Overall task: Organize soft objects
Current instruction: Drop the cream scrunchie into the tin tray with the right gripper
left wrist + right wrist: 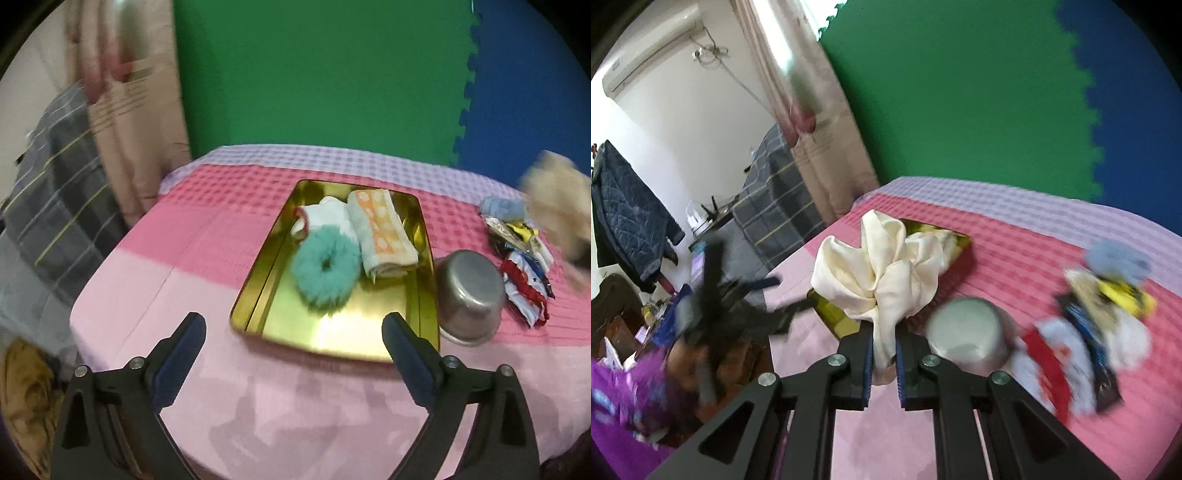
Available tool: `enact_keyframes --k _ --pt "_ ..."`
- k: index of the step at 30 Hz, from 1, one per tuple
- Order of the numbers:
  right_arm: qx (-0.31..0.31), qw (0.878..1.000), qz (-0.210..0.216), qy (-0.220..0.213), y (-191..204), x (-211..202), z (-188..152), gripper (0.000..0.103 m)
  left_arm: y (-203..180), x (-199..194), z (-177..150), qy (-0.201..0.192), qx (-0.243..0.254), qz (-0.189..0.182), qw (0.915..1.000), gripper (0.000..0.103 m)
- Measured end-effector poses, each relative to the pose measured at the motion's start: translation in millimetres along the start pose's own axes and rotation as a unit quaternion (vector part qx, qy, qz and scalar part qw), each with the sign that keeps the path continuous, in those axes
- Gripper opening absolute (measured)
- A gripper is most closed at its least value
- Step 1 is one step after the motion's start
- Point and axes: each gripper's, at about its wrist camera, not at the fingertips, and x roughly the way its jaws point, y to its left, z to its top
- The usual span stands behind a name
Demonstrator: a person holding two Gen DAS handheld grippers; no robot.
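Right wrist view: the right gripper (884, 345) is clamped on a bunched cream cloth (882, 266), which billows up from between the pads, lifted clear of the pink checked table cover (1015, 251) and hanging in front of the gold tray (838, 317). An upturned metal bowl (971, 341) stands just beside the tray, and past it lies a blurred heap of small items (1089, 332) with a pale blue fluffy piece (1119, 262) at its far end. At left the other gripper shows only as a dark smear.

From the left wrist, the left gripper (293, 332) stands with its jaws wide apart and nothing between them, hovering near the close end of the tray (332, 343). Three soft things already lie in the tray: a teal fluffy ring (327, 271), a white cloth with red trim (321, 218) and a folded orange-and-white towel (380, 236) touching it. The cream cloth appears there only as a blur at the right edge.

The step in hand looks to be carrying the cream cloth to the tray to join the others. The next move would call for bringing it over the bare near half of the tray, lowering it and letting go there without knocking the bowl at the tray's side. The empty left gripper seems free to fetch another soft piece from the heap.
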Motion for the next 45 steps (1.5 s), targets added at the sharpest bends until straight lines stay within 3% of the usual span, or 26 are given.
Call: enact_keyframes --k 10,20,24,25,26,27,28,35,39,42,45 --pt "0.011 0.994 -0.045 0.098 -2 164 61 0.010 2 -11 -15 -0.037 0.017 0.038 0.9985 0.102" --pt "0.014 0.987 -0.087 0.132 -2 231 73 0.010 17 5 -19 -0.003 0.000 0.031 0.9995 0.102" --pt "0.011 0.987 -0.097 0.131 1 242 77 0.018 20 11 -21 0.010 -0.003 0.028 0.9996 0.102" --pt "0.013 0.987 -0.094 0.130 1 244 78 0.023 20 13 -21 0.014 -0.001 0.031 0.9994 0.102" --pt "0.013 0.987 -0.098 0.128 2 245 79 0.037 20 14 -22 0.016 -0.001 0.032 0.9993 0.102" --pt "0.011 0.986 -0.108 0.128 2 246 80 0.050 20 15 -22 0.020 -0.002 0.032 0.9993 0.102" --pt "0.009 0.986 -0.116 0.123 3 244 80 0.051 20 16 -23 0.023 -0.003 0.032 0.9992 0.102" --pt "0.012 0.993 -0.102 0.055 10 204 85 0.052 14 17 -26 0.032 0.006 0.037 0.9988 0.102" --pt "0.022 0.995 -0.096 -0.015 16 146 76 0.052 9 17 -27 0.033 0.018 0.041 0.9985 0.102" --pt "0.013 0.990 -0.131 -0.046 15 98 50 0.052 7 15 -28 0.032 0.023 0.042 0.9983 0.102" --pt "0.009 0.979 -0.196 -0.057 0 48 12 0.052 2 11 -30 0.028 0.028 0.041 0.9984 0.102"
